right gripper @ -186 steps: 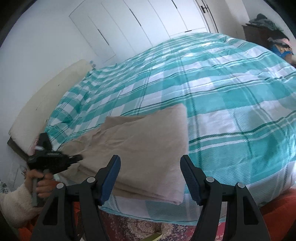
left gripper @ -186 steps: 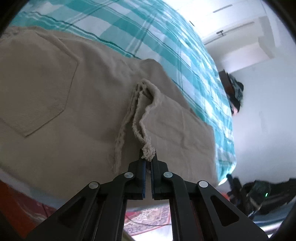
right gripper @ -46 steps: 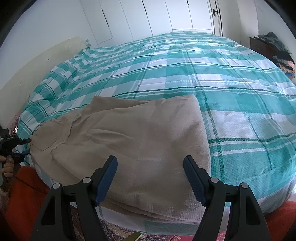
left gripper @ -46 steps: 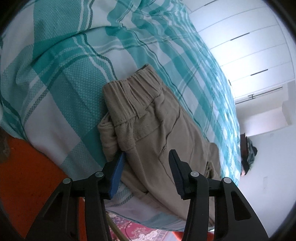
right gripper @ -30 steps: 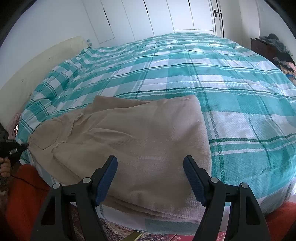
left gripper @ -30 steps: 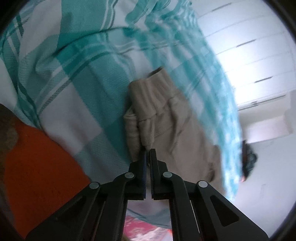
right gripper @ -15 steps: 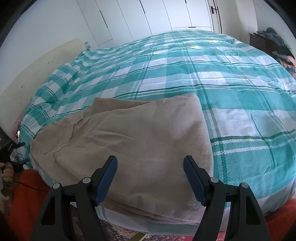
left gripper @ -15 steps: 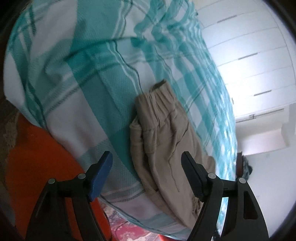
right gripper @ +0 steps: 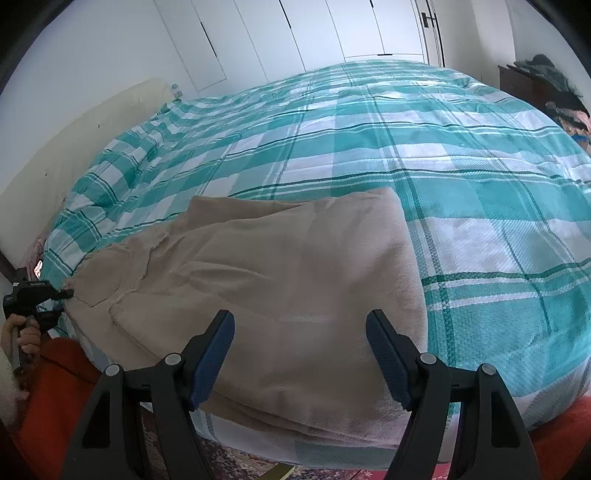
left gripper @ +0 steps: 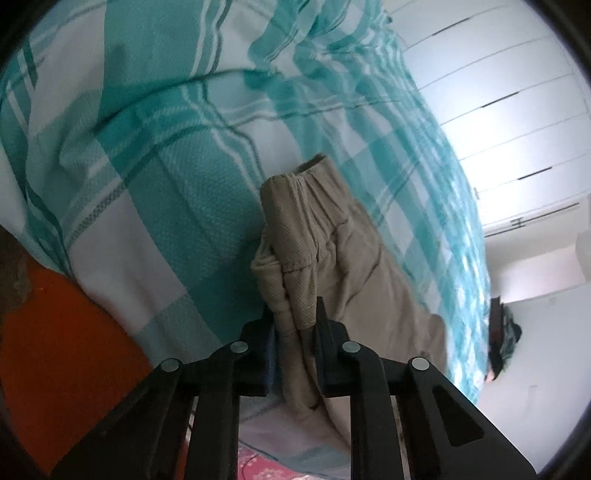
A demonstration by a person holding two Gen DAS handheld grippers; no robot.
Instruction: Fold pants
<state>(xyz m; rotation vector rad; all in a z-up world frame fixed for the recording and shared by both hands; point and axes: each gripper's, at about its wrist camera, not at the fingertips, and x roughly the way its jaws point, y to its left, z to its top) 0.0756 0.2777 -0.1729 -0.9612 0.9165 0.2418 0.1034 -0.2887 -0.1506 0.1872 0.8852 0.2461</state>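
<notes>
Now, pants: the beige woven cotton pants (right gripper: 280,280) lie folded over near the front edge of the teal-and-white checked bedspread (right gripper: 424,147), the elastic waistband (left gripper: 295,206) at the left end.
Change: half a second ago the left gripper (left gripper: 293,328) stood spread and clear of the cloth; it now has its jaws pressed onto the bunched waistband corner. The right gripper (right gripper: 300,354) is as wide apart as before.
Left gripper: pinches thick layers of the waistband corner at the bed's edge.
Right gripper: spread wide, hovering above the folded right end of the pants, not touching the cloth.
Edges: the pants' front side reaches the mattress edge, over orange fabric (left gripper: 66,354) and a patterned rug (right gripper: 236,459).
Room: broad bare bedspread lies beyond and to the right of the pants.
Look: creased, frayed seams and a back pocket showing.
Surroundings: white panelled wardrobe doors (right gripper: 332,29) behind the bed.
</notes>
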